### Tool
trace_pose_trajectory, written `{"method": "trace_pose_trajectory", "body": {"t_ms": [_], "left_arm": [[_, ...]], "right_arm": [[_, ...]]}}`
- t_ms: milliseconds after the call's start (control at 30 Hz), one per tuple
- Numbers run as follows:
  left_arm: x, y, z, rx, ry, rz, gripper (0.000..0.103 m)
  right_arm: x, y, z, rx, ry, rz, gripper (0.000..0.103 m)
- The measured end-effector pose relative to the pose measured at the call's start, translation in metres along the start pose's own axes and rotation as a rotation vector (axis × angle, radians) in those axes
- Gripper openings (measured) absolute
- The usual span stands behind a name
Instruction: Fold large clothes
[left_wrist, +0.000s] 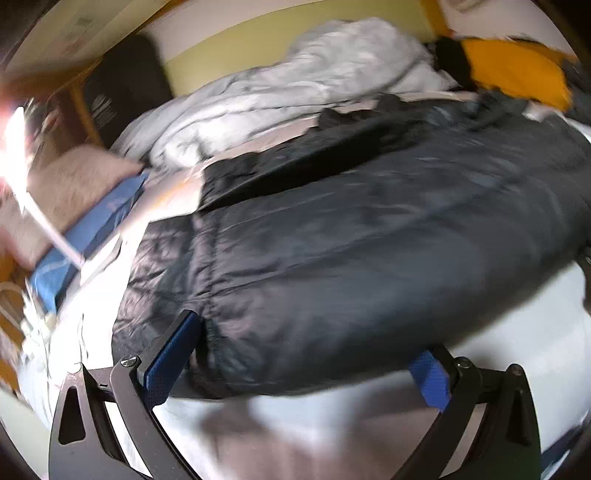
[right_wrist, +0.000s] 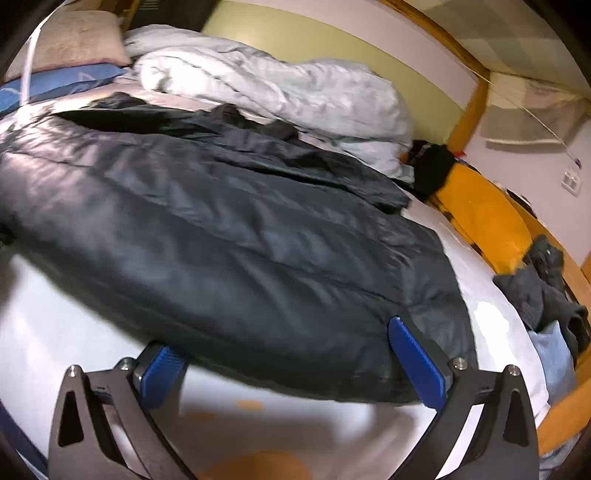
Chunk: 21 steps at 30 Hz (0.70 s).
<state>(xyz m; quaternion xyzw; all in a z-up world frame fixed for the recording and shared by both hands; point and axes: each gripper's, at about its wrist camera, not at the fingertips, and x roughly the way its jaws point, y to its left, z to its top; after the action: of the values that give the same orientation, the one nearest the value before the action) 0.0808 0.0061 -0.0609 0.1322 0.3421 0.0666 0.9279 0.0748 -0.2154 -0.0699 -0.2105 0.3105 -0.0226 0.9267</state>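
A large dark puffy quilted jacket (left_wrist: 351, 229) is spread across a white-sheeted bed (left_wrist: 498, 350). Its near hem is straddled by the left tool (left_wrist: 306, 354) and right tool (right_wrist: 284, 354), both released wide. The hem should be pinched deeply before lifting.

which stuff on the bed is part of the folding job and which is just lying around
Part of the job:
- dark puffer jacket spread on the white sheet
- left gripper and right gripper, jaws open at its near edge

Just lying about:
- grey duvet
- orange cloth
- dark clothes by the bed's edge
- blue pillow
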Motion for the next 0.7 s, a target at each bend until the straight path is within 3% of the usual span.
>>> {"method": "trace_pose_trajectory", "body": {"t_ms": [167, 467, 633, 700], "left_arm": [[0.009, 0.031, -0.001, -0.132, 0.01, 0.009, 0.103], [-0.007, 0.038, 0.0, -0.154, -0.073, 0.025, 0.103], [-0.003, 0.036, -0.002, -0.136, -0.074, 0.077, 0.101], [-0.006, 0.035, -0.003, -0.134, -0.086, 0.071, 0.096]], "right_arm": [[0.011, -0.026, -0.002, 0.096, 0.036, -0.013, 0.103], [0.011, -0.042, -0.005, 0.149, 0.034, -0.019, 0.103], [0.011, -0.036, -0.007, 0.081, 0.025, -0.131, 0.103], [0.012, -0.042, -0.007, 0.104, 0.027, -0.12, 0.103]]}}
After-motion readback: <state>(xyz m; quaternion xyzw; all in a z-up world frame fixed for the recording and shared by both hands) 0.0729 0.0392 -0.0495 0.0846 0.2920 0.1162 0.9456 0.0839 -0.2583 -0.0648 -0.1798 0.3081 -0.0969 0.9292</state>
